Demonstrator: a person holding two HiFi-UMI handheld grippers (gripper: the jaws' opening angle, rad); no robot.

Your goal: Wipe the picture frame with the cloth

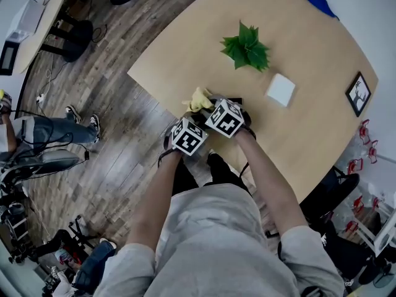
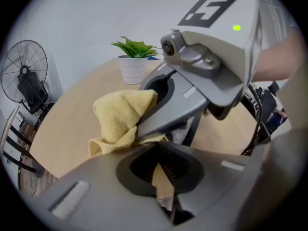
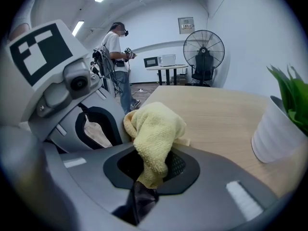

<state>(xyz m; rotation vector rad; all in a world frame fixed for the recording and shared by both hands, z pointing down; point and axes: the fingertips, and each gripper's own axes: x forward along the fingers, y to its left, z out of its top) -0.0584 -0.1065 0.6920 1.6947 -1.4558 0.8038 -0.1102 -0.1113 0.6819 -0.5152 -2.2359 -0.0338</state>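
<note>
Cloth (image 3: 156,129) hangs pinched between right gripper (image 3: 144,189) fingers; left gripper (image 2: 164,189) fingers together beside it.

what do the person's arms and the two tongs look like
The left tongs and right tongs are grey moulded shells with a black oval opening in each jaw, and each carries a white cube with black square markers. The person wears a light grey short-sleeved top; the forearms are bare.
</note>
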